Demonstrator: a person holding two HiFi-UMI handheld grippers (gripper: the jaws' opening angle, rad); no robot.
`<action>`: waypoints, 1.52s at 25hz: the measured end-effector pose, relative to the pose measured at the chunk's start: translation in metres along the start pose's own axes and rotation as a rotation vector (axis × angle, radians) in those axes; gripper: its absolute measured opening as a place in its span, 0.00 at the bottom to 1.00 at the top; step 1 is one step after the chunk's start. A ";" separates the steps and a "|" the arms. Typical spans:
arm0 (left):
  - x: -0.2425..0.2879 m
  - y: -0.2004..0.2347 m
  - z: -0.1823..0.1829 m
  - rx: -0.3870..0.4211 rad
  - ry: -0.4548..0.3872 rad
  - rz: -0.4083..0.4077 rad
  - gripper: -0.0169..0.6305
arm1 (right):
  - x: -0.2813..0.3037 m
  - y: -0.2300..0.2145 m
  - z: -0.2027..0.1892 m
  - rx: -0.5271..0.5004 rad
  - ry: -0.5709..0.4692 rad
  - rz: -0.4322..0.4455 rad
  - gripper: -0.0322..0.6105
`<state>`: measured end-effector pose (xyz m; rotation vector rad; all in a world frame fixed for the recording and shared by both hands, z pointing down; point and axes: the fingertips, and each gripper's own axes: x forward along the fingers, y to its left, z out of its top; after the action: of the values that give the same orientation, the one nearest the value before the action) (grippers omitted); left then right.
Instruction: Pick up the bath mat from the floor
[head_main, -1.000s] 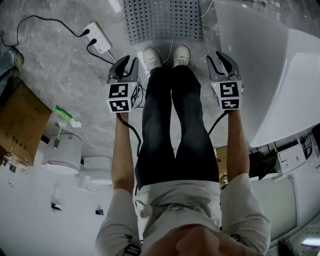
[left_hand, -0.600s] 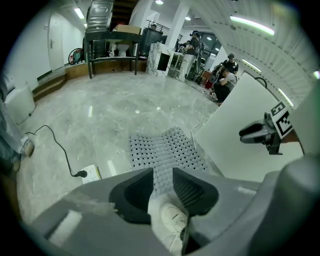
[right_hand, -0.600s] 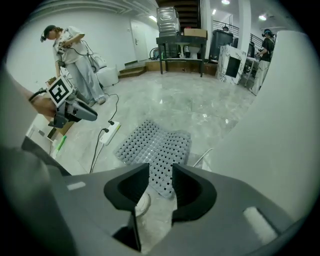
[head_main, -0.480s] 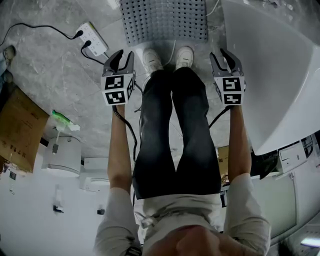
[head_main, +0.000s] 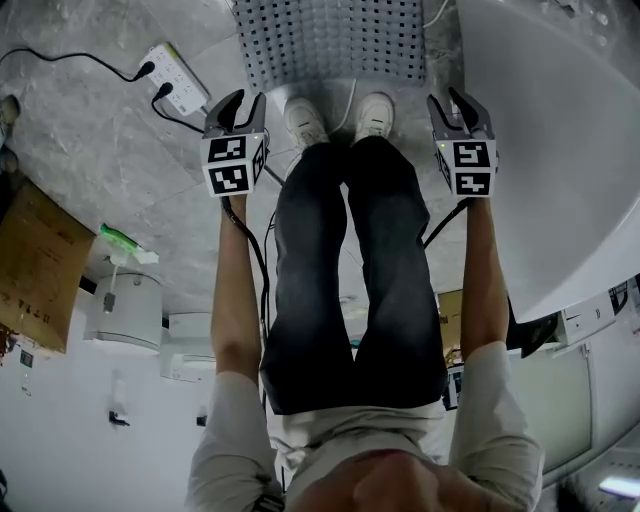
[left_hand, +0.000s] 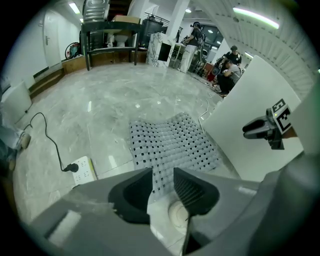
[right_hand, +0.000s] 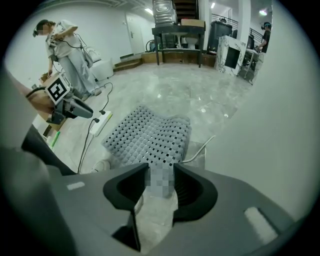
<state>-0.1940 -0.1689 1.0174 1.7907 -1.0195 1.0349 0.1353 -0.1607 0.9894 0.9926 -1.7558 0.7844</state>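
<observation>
Grey marble floor (head_main: 120, 130) carries the grey perforated rubber bath mat (head_main: 330, 40), flat and untouched. Left gripper (head_main: 240, 100) fingers stand parted and empty; right gripper (head_main: 458, 100) fingers are opening, also empty. This looks like the approach step; next, both likely need lowering to the mat's near edge.

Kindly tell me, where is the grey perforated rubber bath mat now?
The bath mat lies top centre in the head view, just beyond the white shoes.
</observation>
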 end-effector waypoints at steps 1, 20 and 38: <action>0.005 0.002 -0.004 -0.001 0.006 0.003 0.23 | 0.005 -0.001 -0.003 0.002 0.005 -0.001 0.30; 0.093 0.046 -0.045 -0.062 0.048 0.046 0.37 | 0.106 -0.022 -0.047 0.027 0.073 0.011 0.39; 0.159 0.066 -0.081 -0.103 0.121 0.047 0.55 | 0.181 -0.027 -0.073 0.083 0.113 0.047 0.58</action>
<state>-0.2214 -0.1564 1.2051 1.6085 -1.0263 1.0864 0.1475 -0.1629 1.1856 0.9461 -1.6655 0.9323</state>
